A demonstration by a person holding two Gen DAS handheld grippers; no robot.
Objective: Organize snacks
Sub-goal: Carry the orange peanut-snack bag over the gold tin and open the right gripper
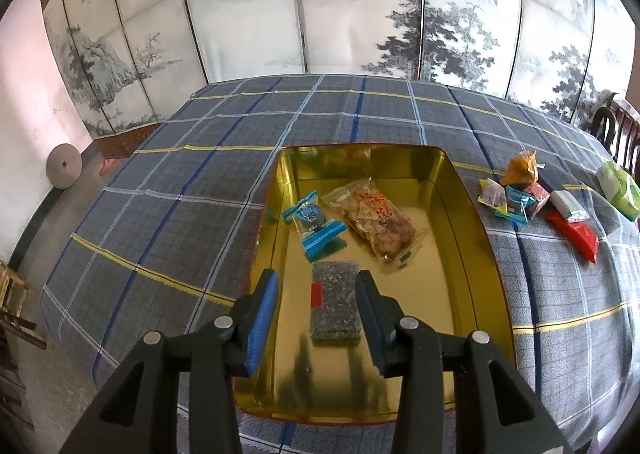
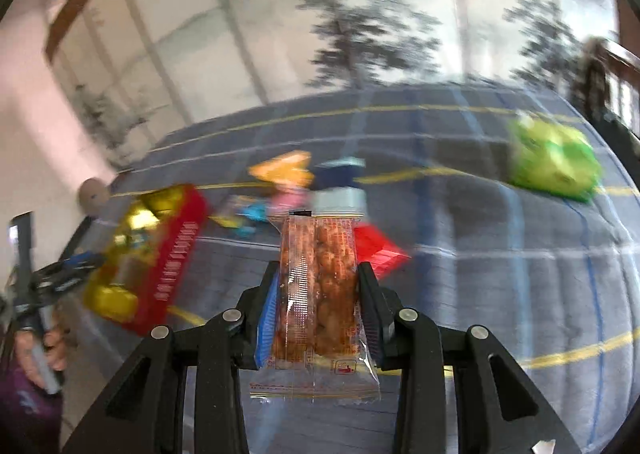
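Observation:
A gold tin (image 1: 440, 294) stands on the plaid cloth and holds a blue-wrapped snack (image 1: 314, 223), a clear bag of fried pieces (image 1: 376, 223) and a dark speckled packet (image 1: 335, 302). My left gripper (image 1: 317, 276) hovers open over the tin's near end, and the speckled packet lies on the floor below the gap, not pressed by the pads. In the blurred right wrist view my right gripper (image 2: 318, 270) is shut on a clear packet of brown nuts (image 2: 318, 286), held upright above the cloth. The tin (image 2: 160, 246) shows its red outer wall at the left.
Loose snacks lie on the cloth right of the tin: an orange pack (image 1: 522, 167), a white one (image 1: 568, 205), a red one (image 1: 574, 236) and a green bag (image 1: 618, 185). A painted folding screen stands behind the table. A person's hand (image 2: 44, 338) shows at the far left.

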